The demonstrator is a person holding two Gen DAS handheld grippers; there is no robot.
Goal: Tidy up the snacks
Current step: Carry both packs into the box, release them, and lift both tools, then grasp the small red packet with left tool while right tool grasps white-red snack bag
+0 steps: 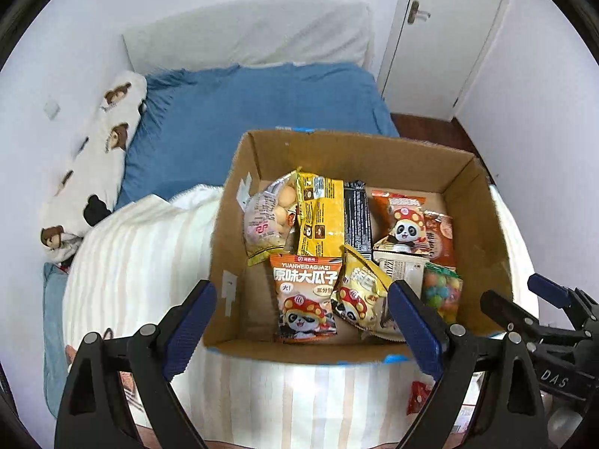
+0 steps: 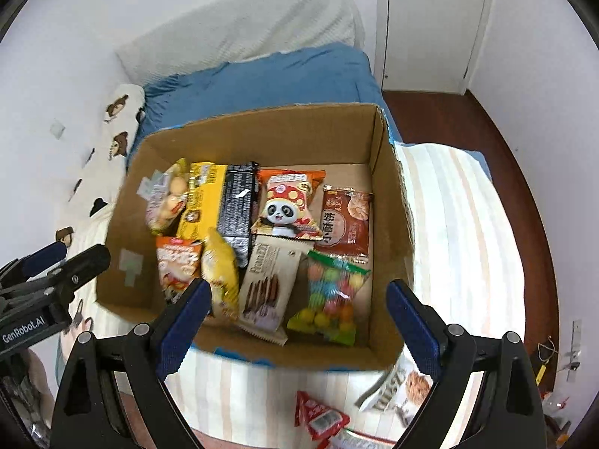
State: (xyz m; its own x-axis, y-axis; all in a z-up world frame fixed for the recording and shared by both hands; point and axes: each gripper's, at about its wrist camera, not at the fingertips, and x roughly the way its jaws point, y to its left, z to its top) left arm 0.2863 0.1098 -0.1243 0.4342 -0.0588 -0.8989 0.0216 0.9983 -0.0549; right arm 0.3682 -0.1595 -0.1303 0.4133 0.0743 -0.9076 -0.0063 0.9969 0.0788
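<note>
Left wrist view: camera sits behind the left gripper (image 1: 301, 318), looking steeply down and forward into the cardboard box (image 1: 483, 224) from above its near-left corner, at close range. The right gripper (image 1: 524, 307) shows to the right of the box.

Right wrist view: camera sits behind the right gripper (image 2: 295, 318), also pitched steeply down, above the box (image 2: 389, 202) near its front edge, close. The left gripper (image 2: 71, 258) shows to the left of the box.

Both views share the box interior, the blue bedcover (image 1: 262, 108) beyond the box, and the white door (image 2: 434, 26) beyond it to the right.
</note>
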